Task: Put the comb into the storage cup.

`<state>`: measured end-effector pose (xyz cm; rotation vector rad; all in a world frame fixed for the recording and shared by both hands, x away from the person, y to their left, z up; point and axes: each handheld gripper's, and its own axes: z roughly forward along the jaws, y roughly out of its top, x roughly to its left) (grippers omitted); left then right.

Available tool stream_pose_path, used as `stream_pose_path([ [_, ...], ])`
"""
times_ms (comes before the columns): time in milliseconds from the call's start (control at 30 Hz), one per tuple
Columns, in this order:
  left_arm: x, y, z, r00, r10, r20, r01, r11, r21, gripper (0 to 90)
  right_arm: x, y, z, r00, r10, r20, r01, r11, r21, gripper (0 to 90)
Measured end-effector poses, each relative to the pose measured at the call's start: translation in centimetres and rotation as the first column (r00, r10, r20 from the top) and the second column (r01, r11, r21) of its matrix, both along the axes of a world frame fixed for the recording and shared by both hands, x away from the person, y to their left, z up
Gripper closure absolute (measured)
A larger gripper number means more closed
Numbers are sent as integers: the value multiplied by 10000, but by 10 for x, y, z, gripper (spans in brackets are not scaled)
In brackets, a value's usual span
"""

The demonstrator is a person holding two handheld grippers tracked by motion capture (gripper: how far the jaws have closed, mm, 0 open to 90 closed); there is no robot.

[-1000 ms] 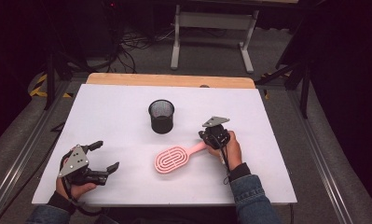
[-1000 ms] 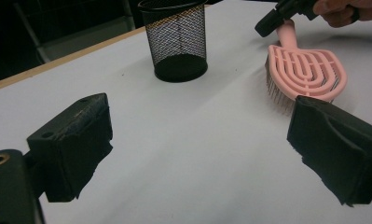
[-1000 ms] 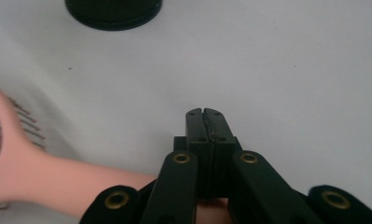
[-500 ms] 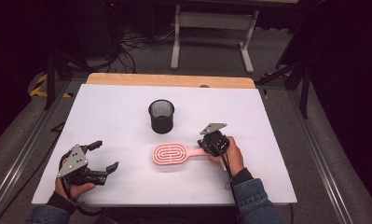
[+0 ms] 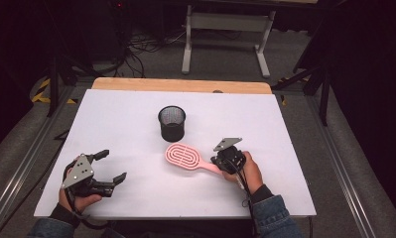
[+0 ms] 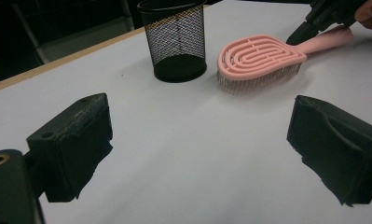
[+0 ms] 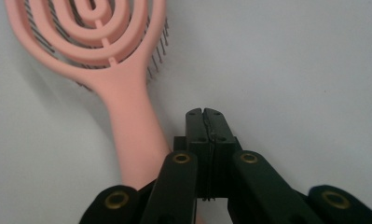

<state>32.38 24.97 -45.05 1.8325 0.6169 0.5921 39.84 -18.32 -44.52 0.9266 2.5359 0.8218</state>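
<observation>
A pink hairbrush (image 5: 183,156) lies bristles down on the white table top (image 5: 285,124), its head toward the black mesh cup (image 5: 171,123) and its handle toward my right gripper (image 5: 220,161). In the right gripper view the jaws of my right gripper (image 7: 205,114) are shut with nothing between them, resting against the right side of the hairbrush (image 7: 113,56) handle. My left gripper (image 5: 113,165) rests open at the near left. From the left gripper (image 6: 202,135) I see the cup (image 6: 176,42), the hairbrush (image 6: 258,58) and the right gripper (image 6: 314,23) farther off.
A wooden strip (image 5: 185,85) runs along the table's far edge. Beyond it are a metal stand (image 5: 225,34) and cables on the dark floor. A bare stretch of white surface lies between the two hands.
The right gripper slid toward the near edge along the brush handle. The brush swung round: its head went from pointing left and nearward to pointing up toward the cup. The left gripper stayed put.
</observation>
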Motion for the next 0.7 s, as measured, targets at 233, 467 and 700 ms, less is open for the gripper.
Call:
stream_pose_path([
  [233,0,0,0,10000,1,3,-1,10000,-4,75,-4,-3,0,10000,13,-80,-13,10000,29,900],
  [467,0,0,0,10000,-1,-9,1,10000,-22,75,-7,-2,0,9999,129,-21,-129,9999,-52,900],
  [700,0,0,0,10000,-23,-22,23,10000,-17,75,-9,-4,0,9997,222,-83,-222,9997,-26,900],
])
